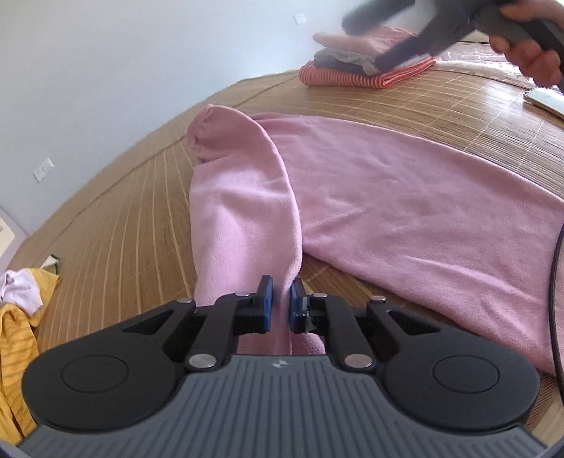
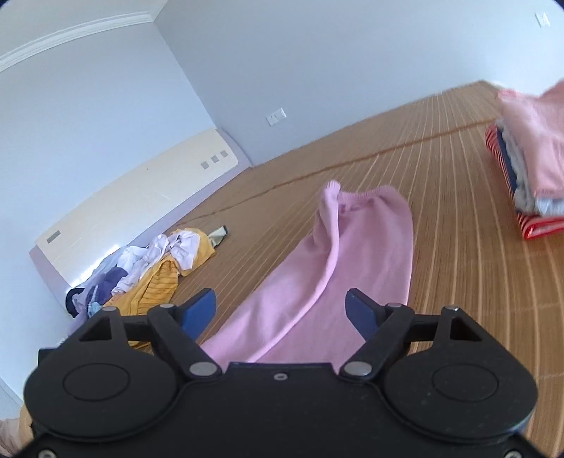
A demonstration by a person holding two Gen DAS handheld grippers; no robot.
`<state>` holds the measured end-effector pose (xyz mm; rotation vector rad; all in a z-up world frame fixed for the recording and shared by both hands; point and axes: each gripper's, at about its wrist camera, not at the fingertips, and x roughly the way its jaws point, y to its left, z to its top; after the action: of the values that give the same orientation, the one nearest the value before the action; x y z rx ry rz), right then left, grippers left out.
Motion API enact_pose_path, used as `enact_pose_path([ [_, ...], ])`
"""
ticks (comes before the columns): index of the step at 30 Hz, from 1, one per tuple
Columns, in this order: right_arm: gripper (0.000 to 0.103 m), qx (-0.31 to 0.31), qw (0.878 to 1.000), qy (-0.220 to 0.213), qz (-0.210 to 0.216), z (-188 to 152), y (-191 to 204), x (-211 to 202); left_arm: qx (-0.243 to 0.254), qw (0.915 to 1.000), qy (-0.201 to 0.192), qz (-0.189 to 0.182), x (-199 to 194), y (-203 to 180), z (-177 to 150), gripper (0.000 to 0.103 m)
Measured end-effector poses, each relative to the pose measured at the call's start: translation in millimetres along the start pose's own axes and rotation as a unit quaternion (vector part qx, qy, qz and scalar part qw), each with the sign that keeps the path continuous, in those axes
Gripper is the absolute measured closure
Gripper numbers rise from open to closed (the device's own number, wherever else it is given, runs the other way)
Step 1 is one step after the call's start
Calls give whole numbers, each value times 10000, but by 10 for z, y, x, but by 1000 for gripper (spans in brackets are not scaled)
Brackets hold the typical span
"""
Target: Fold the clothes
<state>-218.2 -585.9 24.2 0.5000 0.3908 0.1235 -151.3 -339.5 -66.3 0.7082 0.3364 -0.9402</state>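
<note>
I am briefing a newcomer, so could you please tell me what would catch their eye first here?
The pink garment sprawled across the bamboo mat, one leg pinched in the left gripper. Beyond it, a folded stack at the mat's far edge.

Left tongs (image 1: pixel 281 304) pinched on pink cloth (image 1: pixel 246 218) — right tongs (image 2: pixel 281 310) wide apart

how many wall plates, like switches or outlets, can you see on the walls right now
2 in the left wrist view: one wall plate high above the folded stack, another wall plate low at left. The right wrist view shows similar plates, possibly the same ones.
</note>
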Motion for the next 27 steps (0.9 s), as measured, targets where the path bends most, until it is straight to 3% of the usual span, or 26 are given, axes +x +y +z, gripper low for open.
enact_pose_path([
  [9, 21, -714, 9958, 215, -536, 47, 236, 123, -694, 9925, -878, 484, -329, 390, 112, 97],
  [14, 18, -192, 9975, 383, -558, 463, 180, 547, -855, 9928, -812, 228, -313, 400, 102, 97],
  [17, 17, -431, 9905, 711, -1098, 691, 100, 1112, -699, 9948, -744, 1, -309, 267, 102, 96],
  [18, 17, -554, 9879, 812, -1202, 722, 45, 1290, -581, 9957, -716, -40, -299, 215, 98, 94],
  [20, 18, -746, 9805, 1037, -1496, 746, -68, 1623, -325, 9973, -650, -129, -272, 110, 87, 80],
  [22, 19, -733, 9765, 1118, -1688, 738, -167, 1868, -241, 9981, -563, -113, -208, 65, 60, 38],
  [25, 21, -458, 9811, 991, -1596, 685, -293, 2020, -230, 9989, -403, -100, -100, 34, 18, 34],
  [27, 31, -260, 9849, 869, -1473, 640, -359, 2042, -366, 9989, -249, -178, -19, 63, -11, 34],
])
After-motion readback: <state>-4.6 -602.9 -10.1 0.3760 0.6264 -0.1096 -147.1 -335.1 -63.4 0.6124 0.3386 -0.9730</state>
